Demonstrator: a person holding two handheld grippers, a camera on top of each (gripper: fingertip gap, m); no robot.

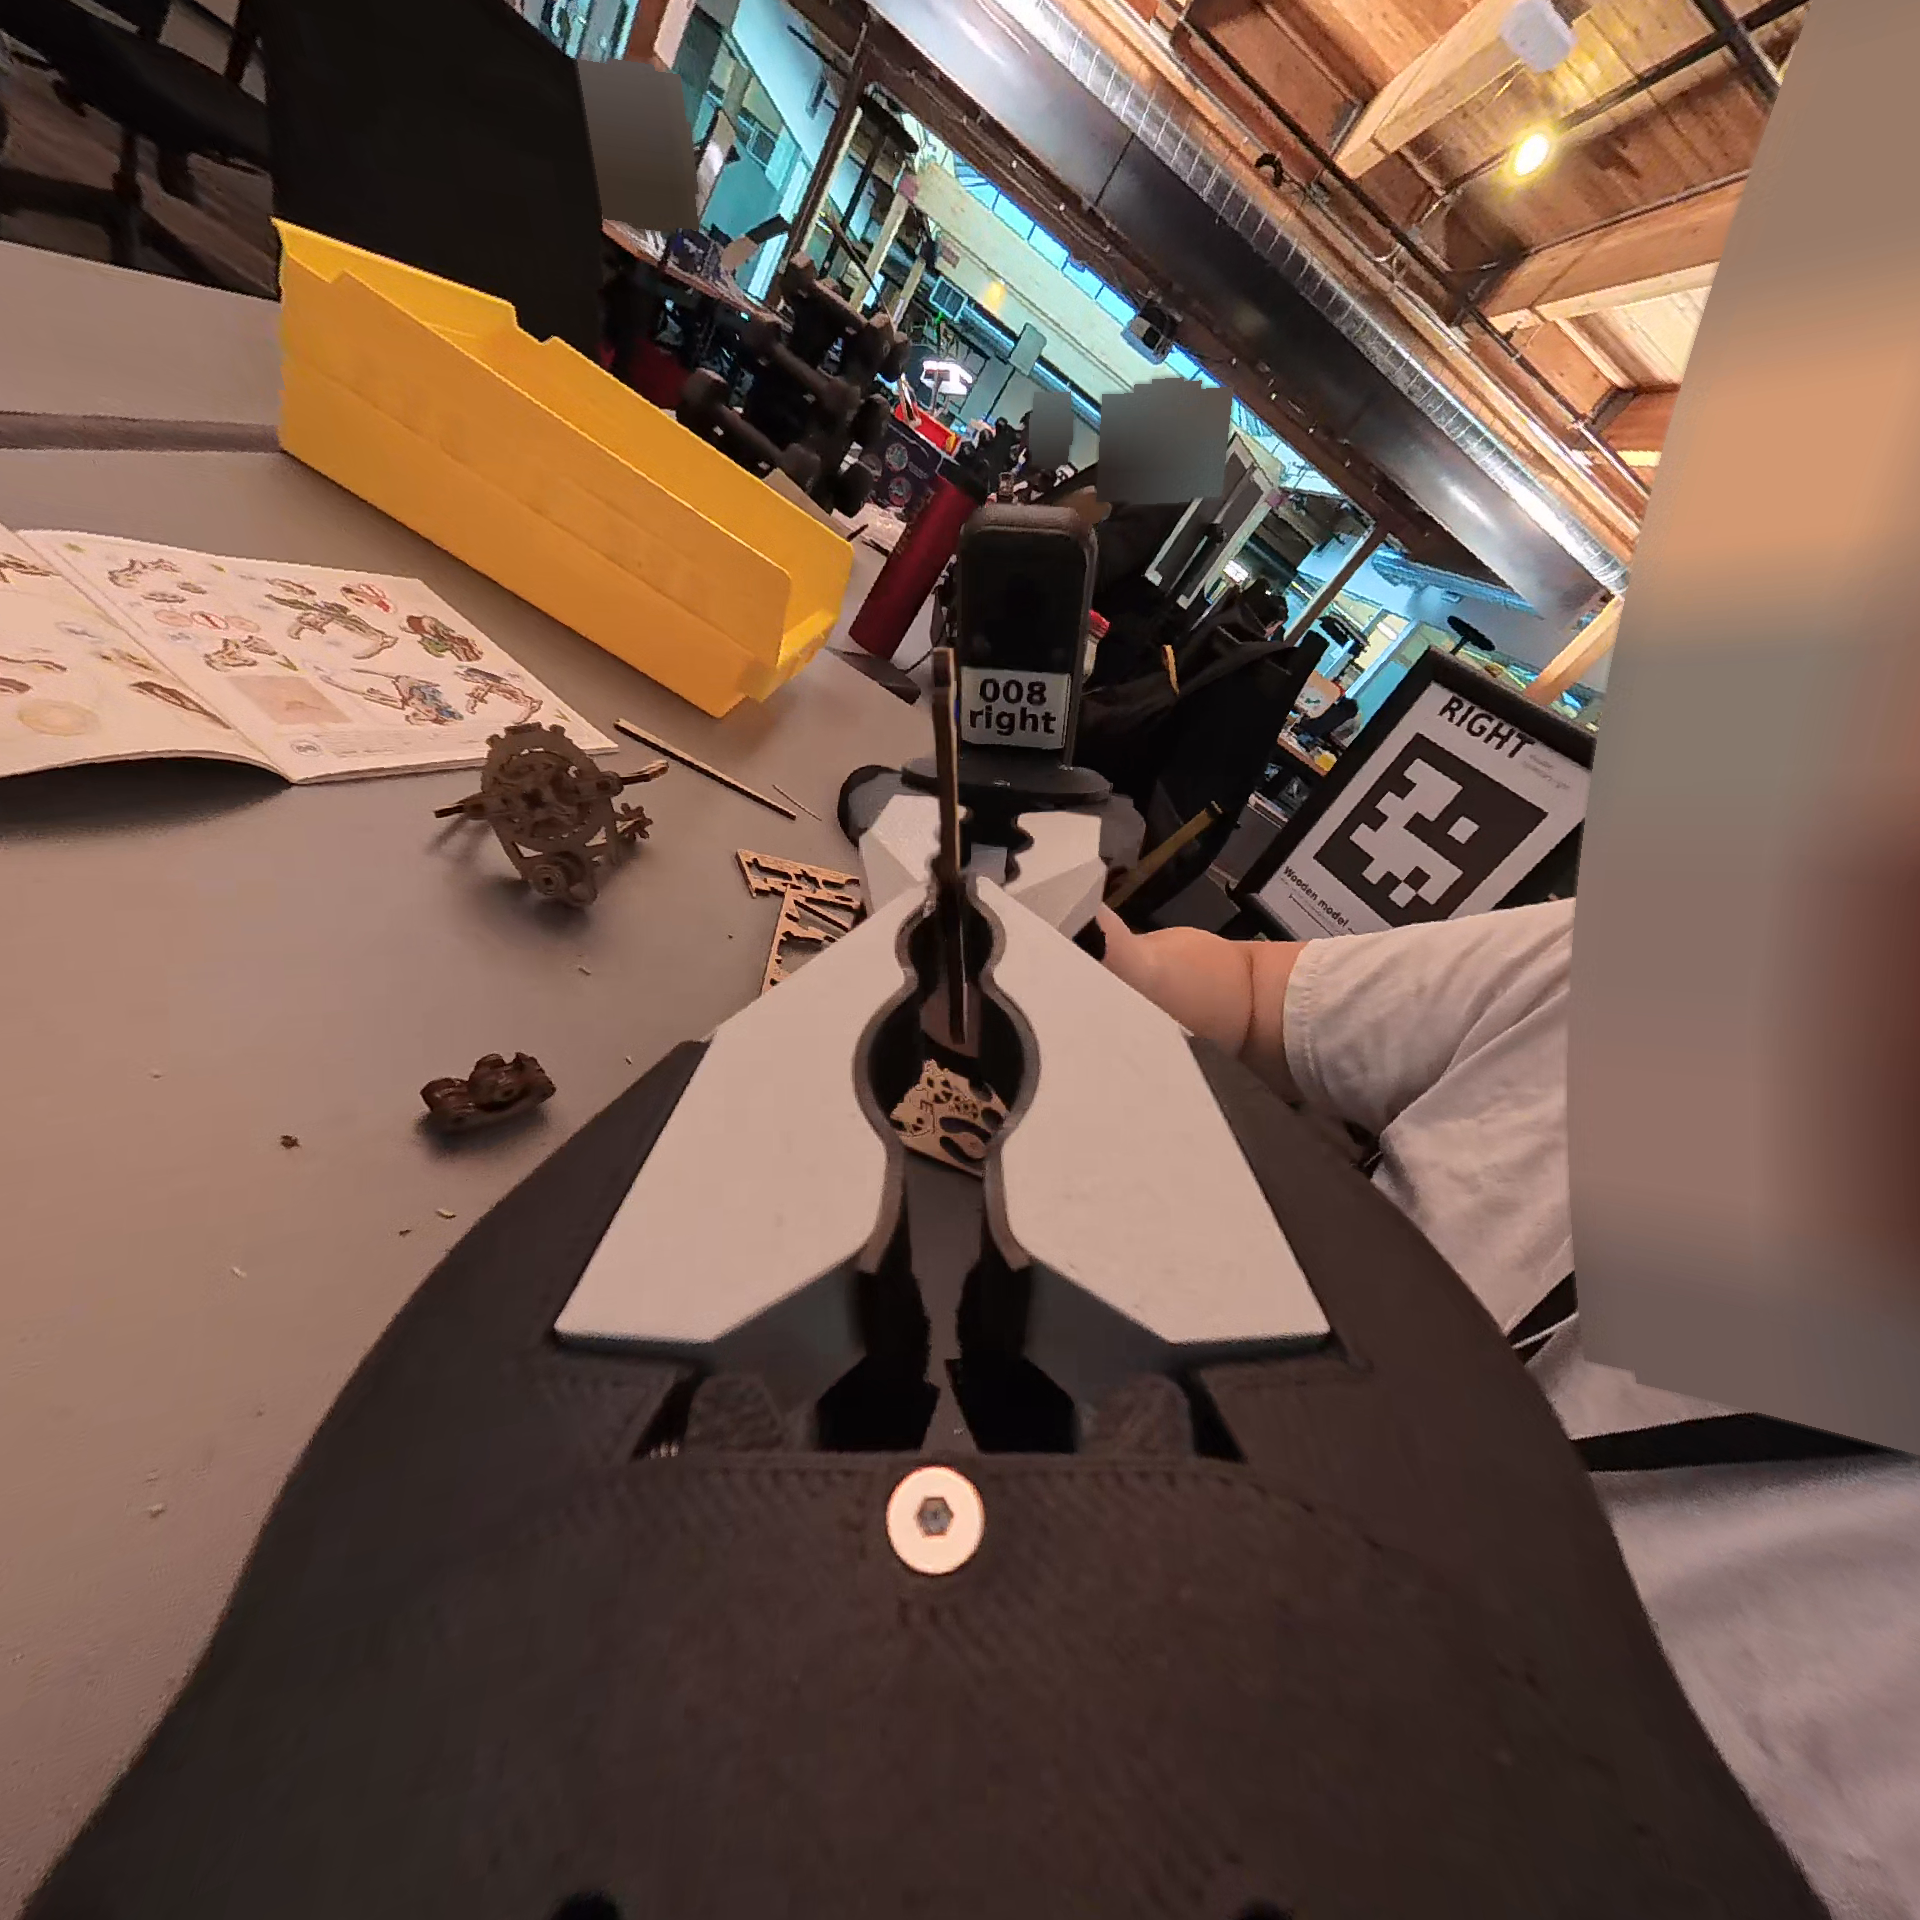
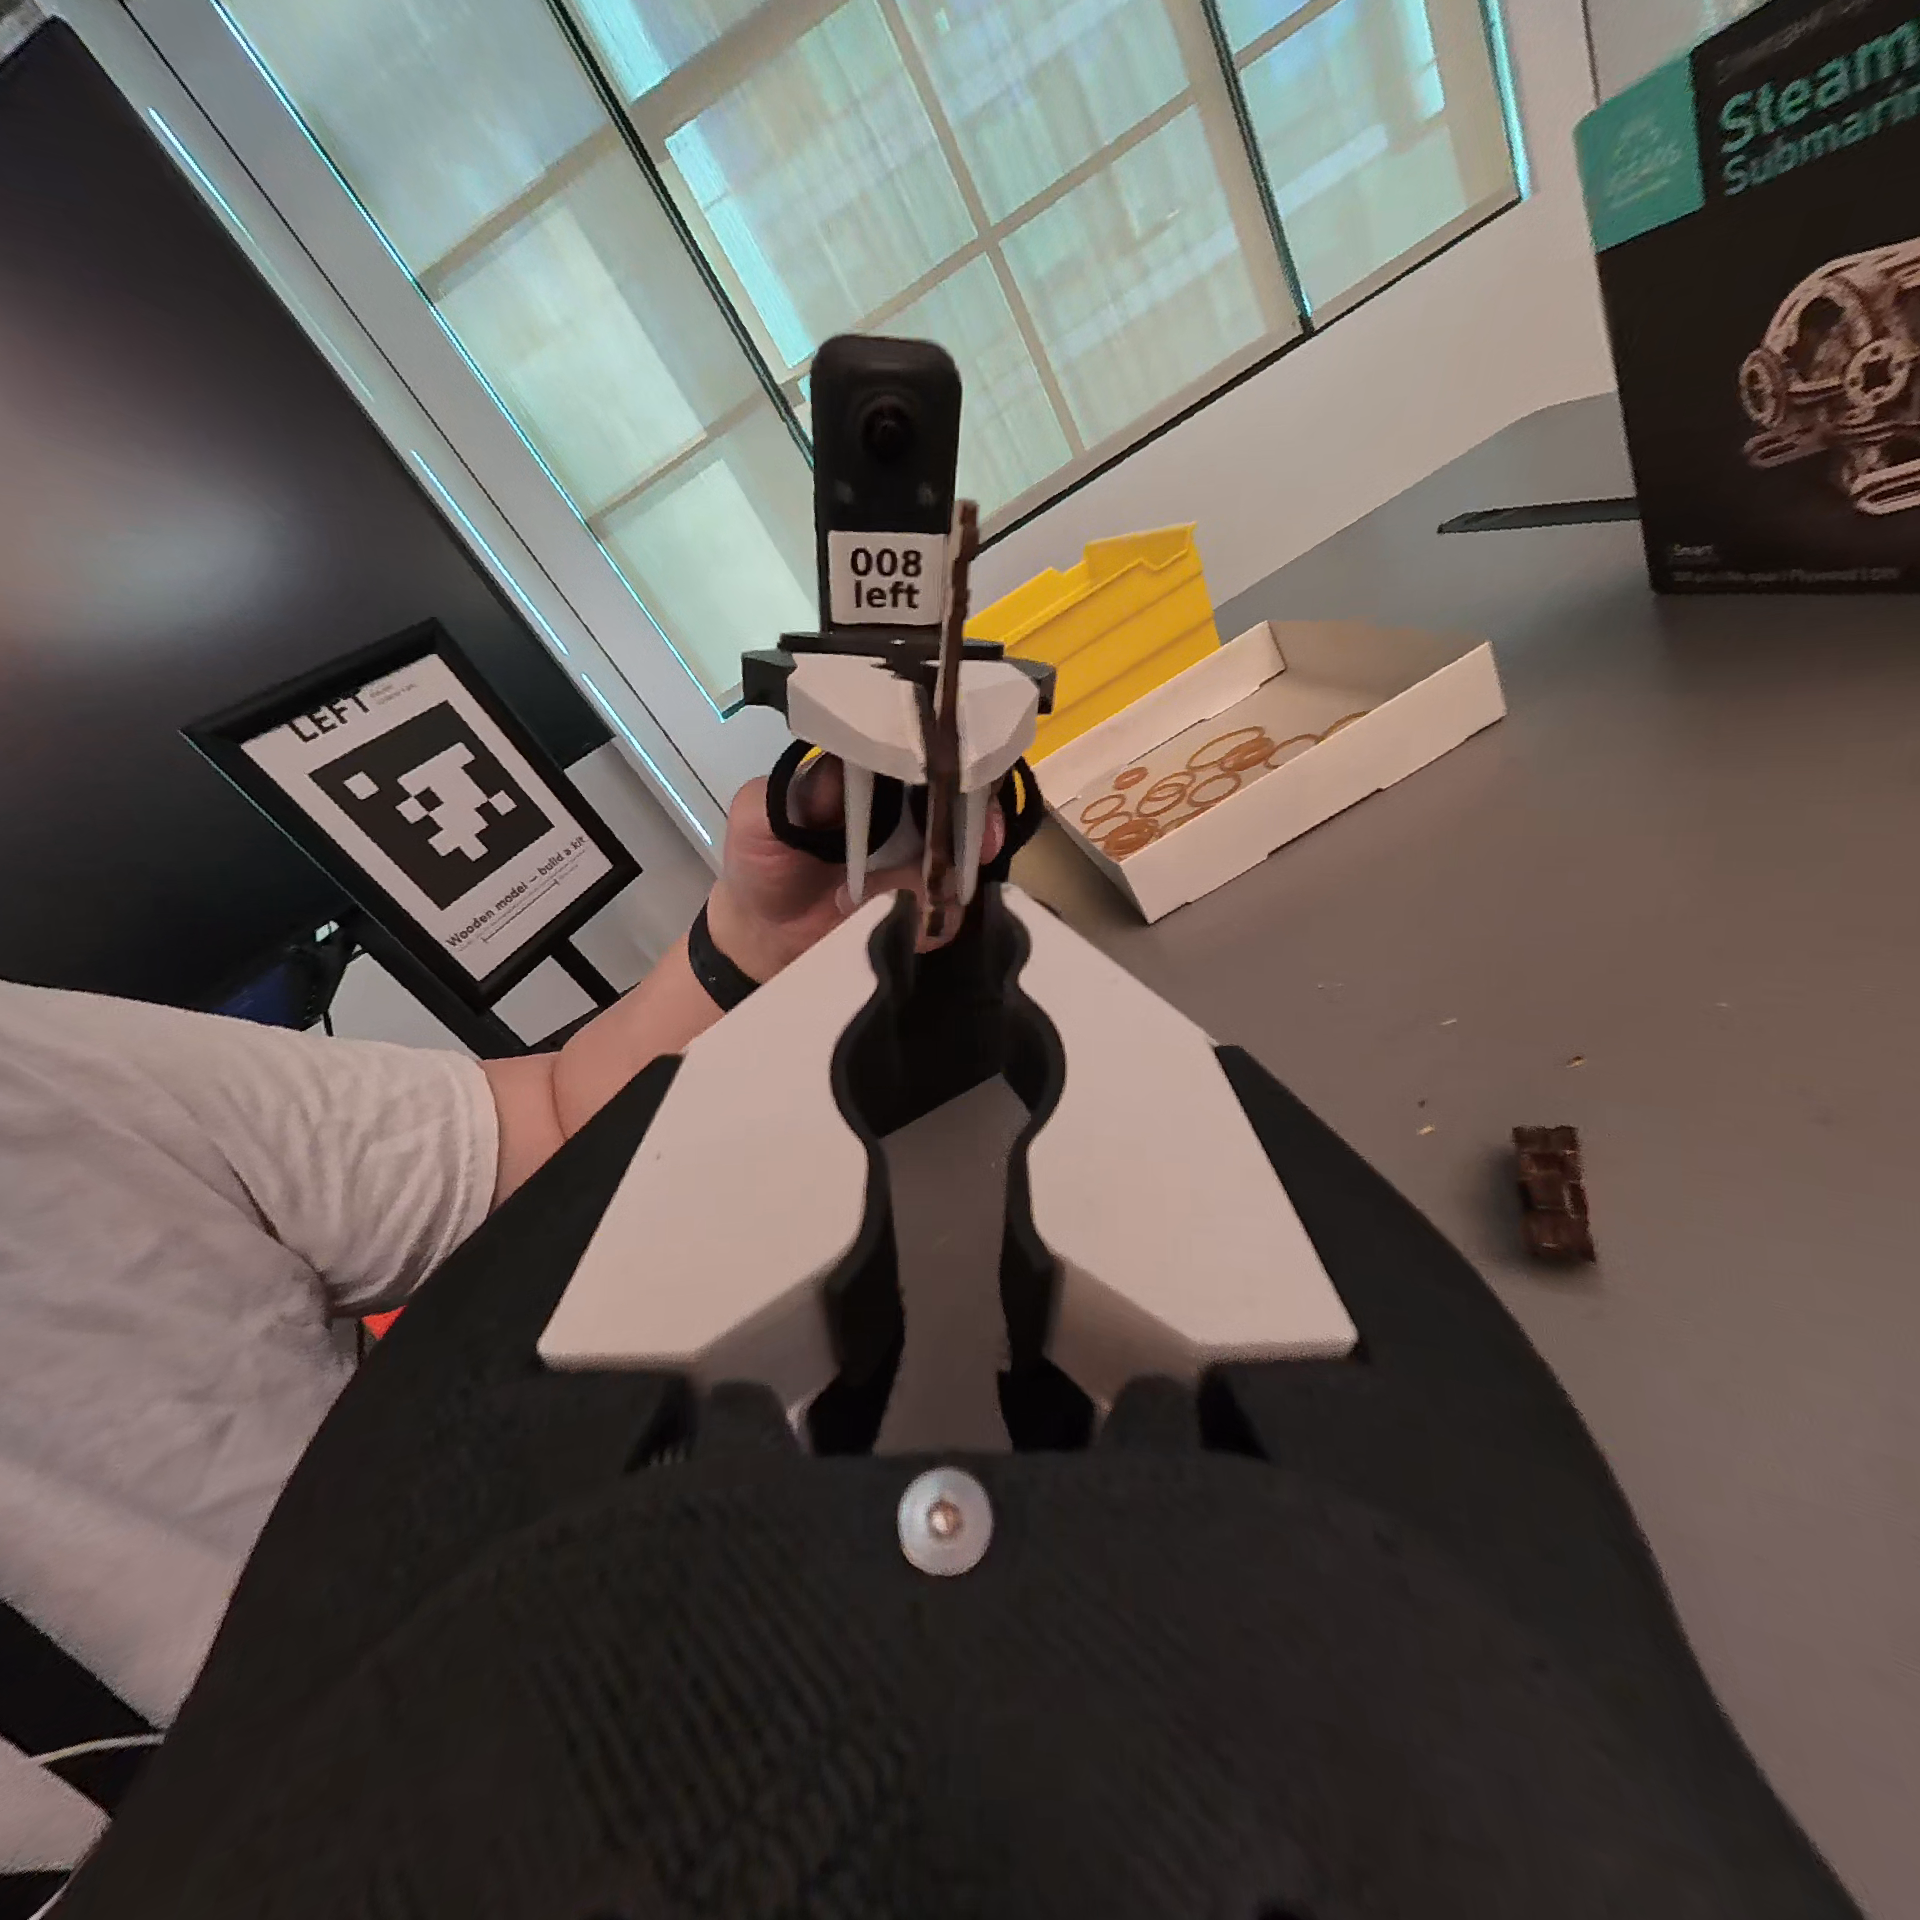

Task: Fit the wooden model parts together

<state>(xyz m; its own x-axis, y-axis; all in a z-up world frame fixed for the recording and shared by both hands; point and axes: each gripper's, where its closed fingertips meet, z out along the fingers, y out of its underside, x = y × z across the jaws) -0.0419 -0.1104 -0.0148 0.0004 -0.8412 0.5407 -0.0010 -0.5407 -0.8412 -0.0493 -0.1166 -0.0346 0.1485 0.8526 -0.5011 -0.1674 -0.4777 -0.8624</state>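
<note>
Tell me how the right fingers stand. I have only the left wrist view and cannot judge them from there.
Observer: The right gripper is open. Its fingers stand apart, and the lower end of the wooden strip shows at the gap between their tips.
Operator: Name what lies beyond the left gripper.
Observer: Behind the left gripper, which is shut on that strip, a white tray lies on the table and holds tan rings.
Operator: Report anything farther back.
Observer: A dark kit box stands upright at the far right of the table.
</note>
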